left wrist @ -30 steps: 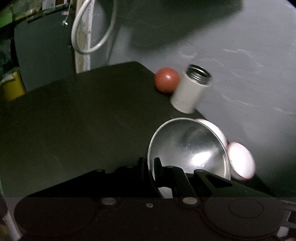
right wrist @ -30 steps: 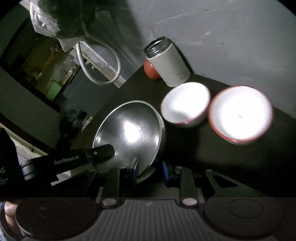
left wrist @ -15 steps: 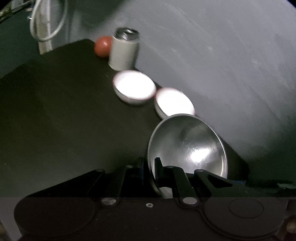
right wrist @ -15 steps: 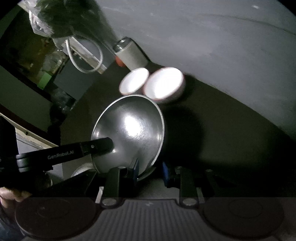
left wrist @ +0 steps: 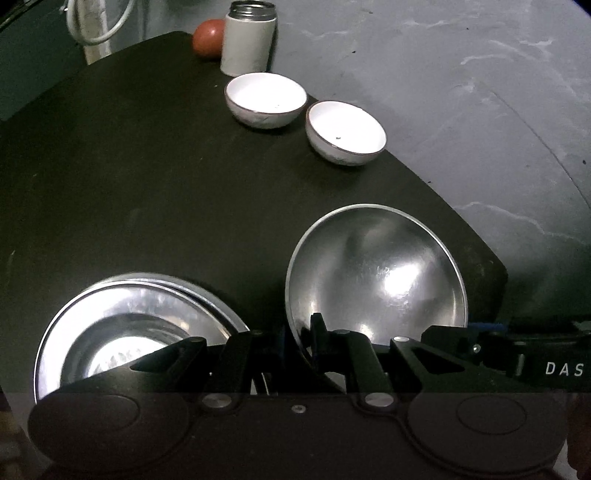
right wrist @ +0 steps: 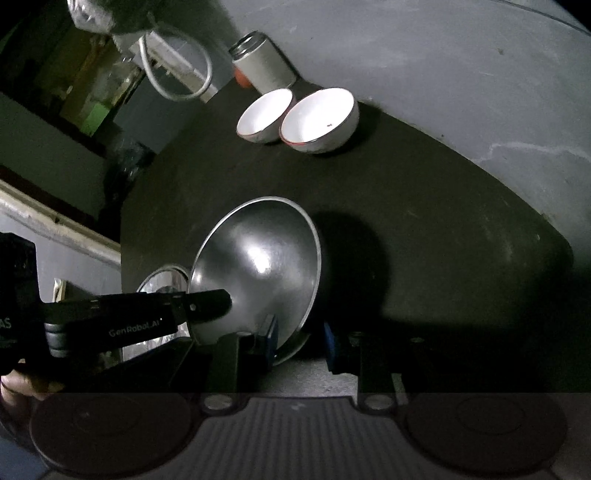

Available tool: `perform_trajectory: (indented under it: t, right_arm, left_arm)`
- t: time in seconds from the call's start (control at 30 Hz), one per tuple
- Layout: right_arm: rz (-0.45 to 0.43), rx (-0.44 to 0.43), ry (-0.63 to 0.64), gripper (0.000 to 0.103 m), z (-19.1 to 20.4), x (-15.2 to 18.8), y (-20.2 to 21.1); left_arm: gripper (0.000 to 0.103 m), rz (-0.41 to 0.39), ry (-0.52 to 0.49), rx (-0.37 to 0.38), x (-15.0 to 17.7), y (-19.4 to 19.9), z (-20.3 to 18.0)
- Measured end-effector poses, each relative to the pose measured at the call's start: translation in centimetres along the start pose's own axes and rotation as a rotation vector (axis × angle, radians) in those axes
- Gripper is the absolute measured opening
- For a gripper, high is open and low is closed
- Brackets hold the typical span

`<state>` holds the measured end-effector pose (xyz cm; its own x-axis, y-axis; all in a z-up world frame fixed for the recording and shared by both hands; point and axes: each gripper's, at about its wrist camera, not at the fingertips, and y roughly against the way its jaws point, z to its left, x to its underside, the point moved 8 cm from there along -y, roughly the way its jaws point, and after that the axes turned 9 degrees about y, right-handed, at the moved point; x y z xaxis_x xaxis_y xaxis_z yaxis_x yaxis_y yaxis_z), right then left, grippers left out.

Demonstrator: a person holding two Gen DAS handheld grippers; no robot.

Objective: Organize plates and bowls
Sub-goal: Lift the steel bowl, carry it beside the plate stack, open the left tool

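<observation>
A steel bowl point(left wrist: 376, 273) is tilted on edge above the dark table point(left wrist: 147, 166). My left gripper point(left wrist: 301, 328) is shut on its near rim. In the right wrist view the same steel bowl point(right wrist: 258, 266) has its lower rim between the blue pads point(right wrist: 271, 338) of my right gripper point(right wrist: 301, 341). That gripper stands open with a wide gap. The left gripper point(right wrist: 207, 306) reaches in from the left, clamped on the rim. A stack of steel plates point(left wrist: 129, 321) lies at the lower left. Two white bowls point(left wrist: 266, 96) point(left wrist: 345, 127) sit side by side near the far table edge.
A white canister point(left wrist: 249, 37) and a red ball point(left wrist: 208, 37) stand at the far corner, against the grey wall point(left wrist: 461, 74). A white hose loop point(left wrist: 99, 22) hangs beyond the table. The table edge point(left wrist: 491, 266) runs close on the right of the steel bowl.
Both grippers and the steel bowl have pulled back from the white bowls and canister toward the near end of the table. The steel plate stack has come into view at the left.
</observation>
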<state>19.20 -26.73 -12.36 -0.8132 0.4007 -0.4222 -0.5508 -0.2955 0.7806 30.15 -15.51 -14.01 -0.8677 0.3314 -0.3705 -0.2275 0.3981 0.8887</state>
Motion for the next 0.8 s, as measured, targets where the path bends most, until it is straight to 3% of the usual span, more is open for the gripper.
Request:
perform_trajectory:
  t: [0.33, 0.63, 0.8]
  right_arm:
    - [0.067, -0.026, 0.064, 0.029, -0.6, -0.6, -0.5]
    - [0.083, -0.060, 0.085, 0.029, -1.4, -1.2, -0.5]
    - [0.076, -0.061, 0.080, 0.035, -2.0, -1.3, -0.3]
  left_arm:
    - [0.014, 0.002, 0.082, -0.043, 0.6, -0.6, 0.2]
    - [0.016, -0.027, 0.086, -0.086, -0.1, -0.6, -0.3]
    - [0.019, -0.049, 0.088, -0.116, -0.5, -0.3, -0.1]
